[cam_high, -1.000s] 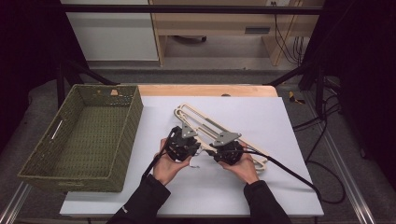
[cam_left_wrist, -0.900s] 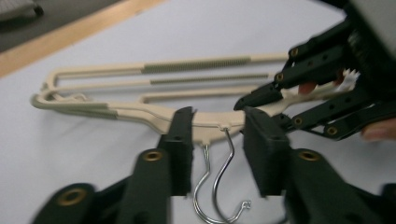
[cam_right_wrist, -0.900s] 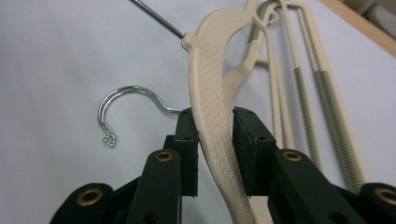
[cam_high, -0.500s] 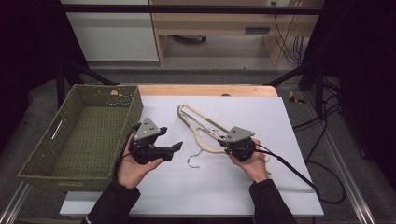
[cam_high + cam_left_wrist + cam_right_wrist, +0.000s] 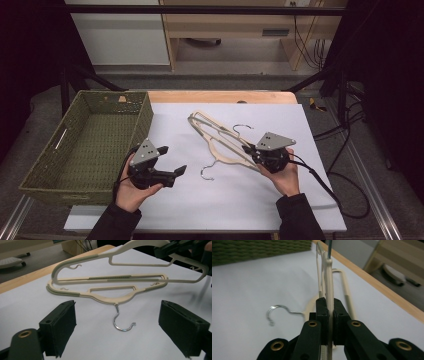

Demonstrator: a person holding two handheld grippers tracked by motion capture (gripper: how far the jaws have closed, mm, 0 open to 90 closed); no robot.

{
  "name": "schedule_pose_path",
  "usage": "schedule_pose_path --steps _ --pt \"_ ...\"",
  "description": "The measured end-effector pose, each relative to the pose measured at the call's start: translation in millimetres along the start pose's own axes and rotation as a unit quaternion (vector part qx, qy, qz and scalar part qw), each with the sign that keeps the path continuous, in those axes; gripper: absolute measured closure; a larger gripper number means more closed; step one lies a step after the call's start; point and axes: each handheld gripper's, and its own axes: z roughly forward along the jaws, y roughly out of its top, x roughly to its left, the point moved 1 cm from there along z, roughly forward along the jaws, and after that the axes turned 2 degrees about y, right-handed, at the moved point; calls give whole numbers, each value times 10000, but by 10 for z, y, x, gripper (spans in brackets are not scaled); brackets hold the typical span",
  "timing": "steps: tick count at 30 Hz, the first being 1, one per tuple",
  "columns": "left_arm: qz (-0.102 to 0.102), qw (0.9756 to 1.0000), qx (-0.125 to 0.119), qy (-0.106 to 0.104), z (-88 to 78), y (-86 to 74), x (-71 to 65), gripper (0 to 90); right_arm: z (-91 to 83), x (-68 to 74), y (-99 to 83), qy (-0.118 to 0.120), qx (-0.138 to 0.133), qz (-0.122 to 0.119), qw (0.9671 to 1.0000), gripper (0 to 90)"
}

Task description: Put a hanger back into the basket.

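Observation:
Two cream plastic hangers with metal hooks lie mid-table. The lower hanger (image 5: 220, 150) (image 5: 110, 293) lies flat, its hook (image 5: 277, 309) pointing at me. My right gripper (image 5: 250, 150) (image 5: 328, 305) is shut on the flat edge of the upper hanger (image 5: 212, 127) (image 5: 327, 275), whose near end it holds off the table (image 5: 140, 260). My left gripper (image 5: 171, 160) (image 5: 119, 315) hovers left of the hangers, beside the basket. Its jaws have just been opening and stand wide with nothing between them.
A green woven basket (image 5: 145, 120) with nothing in it stands at the table's left, close to my left hand. The white tabletop (image 5: 225, 210) ends in a wooden strip (image 5: 220, 96) at the far side. The right gripper's cable (image 5: 325, 187) trails off to the right.
My left gripper let go at the hangers, swung left toward the basket and opened wide. My right gripper stayed on the upper hanger and raised its near end.

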Motion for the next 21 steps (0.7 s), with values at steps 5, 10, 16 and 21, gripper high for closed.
schedule_pose_path --steps 5,10,16,21 --pt "221 9997 0 -40 6 17 -98 119 8 187 76 923 -130 106 9956 864" --pt "328 9994 33 -72 10 21 -141 127 121 416 127 1570 -74 66 9875 864" --pt "514 9978 252 -321 52 6 -185 231 198 576 148 2057 59 -69 9786 864" --pt "712 9944 563 -550 147 -36 -244 400 215 657 169 2334 74 -140 9723 864"
